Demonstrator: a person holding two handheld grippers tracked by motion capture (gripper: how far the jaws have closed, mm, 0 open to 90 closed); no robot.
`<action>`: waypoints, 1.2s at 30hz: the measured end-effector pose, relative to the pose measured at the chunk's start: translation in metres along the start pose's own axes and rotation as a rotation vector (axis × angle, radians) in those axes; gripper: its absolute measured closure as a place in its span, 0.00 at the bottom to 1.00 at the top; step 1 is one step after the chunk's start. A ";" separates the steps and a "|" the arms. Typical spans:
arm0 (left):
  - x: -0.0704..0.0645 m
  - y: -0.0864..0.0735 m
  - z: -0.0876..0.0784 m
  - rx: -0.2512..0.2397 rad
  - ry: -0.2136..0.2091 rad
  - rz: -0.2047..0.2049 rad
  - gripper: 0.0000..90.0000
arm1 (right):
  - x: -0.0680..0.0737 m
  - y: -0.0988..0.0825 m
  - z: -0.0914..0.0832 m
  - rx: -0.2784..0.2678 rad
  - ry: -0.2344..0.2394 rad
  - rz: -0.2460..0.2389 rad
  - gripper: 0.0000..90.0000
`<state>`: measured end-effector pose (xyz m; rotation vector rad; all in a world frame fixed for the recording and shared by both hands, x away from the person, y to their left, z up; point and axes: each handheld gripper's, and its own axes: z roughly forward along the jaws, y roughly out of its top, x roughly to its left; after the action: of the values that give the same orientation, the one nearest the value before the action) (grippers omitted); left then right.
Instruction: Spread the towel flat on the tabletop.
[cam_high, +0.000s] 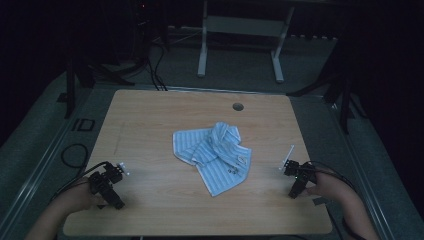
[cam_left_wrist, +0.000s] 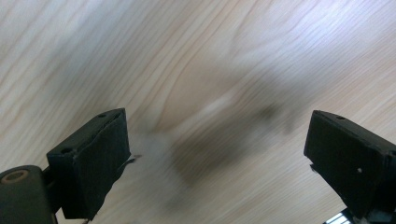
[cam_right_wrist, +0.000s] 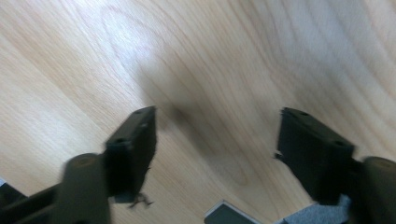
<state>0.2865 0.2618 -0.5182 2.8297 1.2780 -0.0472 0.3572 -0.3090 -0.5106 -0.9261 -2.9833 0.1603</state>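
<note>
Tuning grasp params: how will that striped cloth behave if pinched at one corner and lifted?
The striped cloth lies crumpled with folds overlapping, so it is probably floppy and would drape and unfold rather than hold shape. It looks thin, so likely light. On the smooth wooden table it may slide or bunch when pushed.

Pale blue white-striped cloth (cam_high: 215, 155) on a light wood-grain table (cam_high: 150, 115).
</note>
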 end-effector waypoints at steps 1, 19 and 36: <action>-0.002 0.004 0.000 -0.005 -0.002 0.003 0.08 | 0.000 0.001 -0.001 0.000 0.002 -0.007 0.35; -0.044 0.084 -0.008 -0.112 0.006 0.110 0.16 | 0.003 0.050 -0.010 0.010 -0.006 -0.104 0.41; -0.098 0.159 -0.015 -0.141 -0.006 0.262 0.17 | 0.009 0.115 -0.026 -0.054 -0.046 -0.281 0.54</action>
<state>0.3411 0.0845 -0.4963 2.8436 0.8614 0.0407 0.4158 -0.2075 -0.4963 -0.5031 -3.1313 0.0977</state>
